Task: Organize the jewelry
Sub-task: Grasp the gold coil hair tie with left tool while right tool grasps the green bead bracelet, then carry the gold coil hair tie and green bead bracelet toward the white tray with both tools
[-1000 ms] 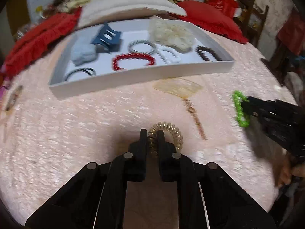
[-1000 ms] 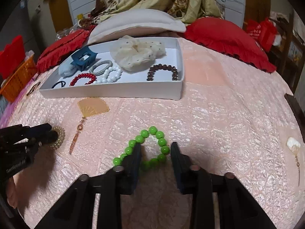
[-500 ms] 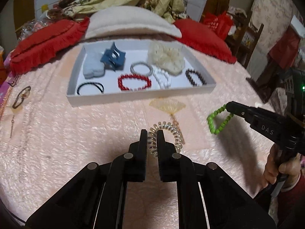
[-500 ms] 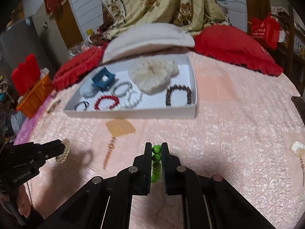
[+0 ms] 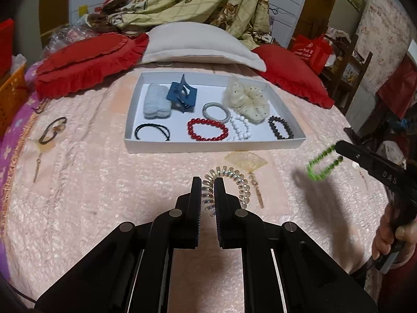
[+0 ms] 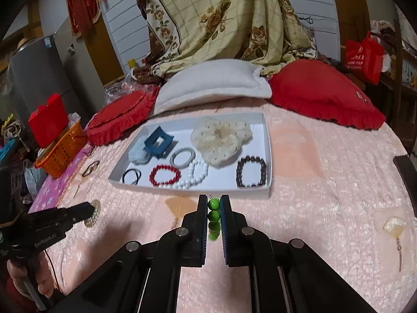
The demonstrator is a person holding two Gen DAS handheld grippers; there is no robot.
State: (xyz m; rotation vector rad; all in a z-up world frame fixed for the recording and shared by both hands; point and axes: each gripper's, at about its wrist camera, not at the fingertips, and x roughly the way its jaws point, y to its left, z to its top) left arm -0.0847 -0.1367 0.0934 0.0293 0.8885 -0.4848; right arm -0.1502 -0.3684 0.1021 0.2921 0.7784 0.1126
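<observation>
Green bead bracelet (image 6: 214, 217) clamped in right tongs (image 6: 214, 203), spiral hair tie (image 5: 226, 186) in left tongs (image 5: 207, 186); lift clear of rim, release over bare floor of white tray (image 6: 268, 140) at 12 o'clock.

I see pink bedspread (image 6: 325, 182), red pillows (image 6: 323, 91) at 1 o'clock, floral curtain (image 6: 221, 20) at 12, grey fridge (image 6: 36, 78) at 10.

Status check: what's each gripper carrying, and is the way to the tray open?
Left gripper shut on spiral hair tie. Right gripper shut on green bead bracelet, lifted. White tray ahead, nothing between.
</observation>
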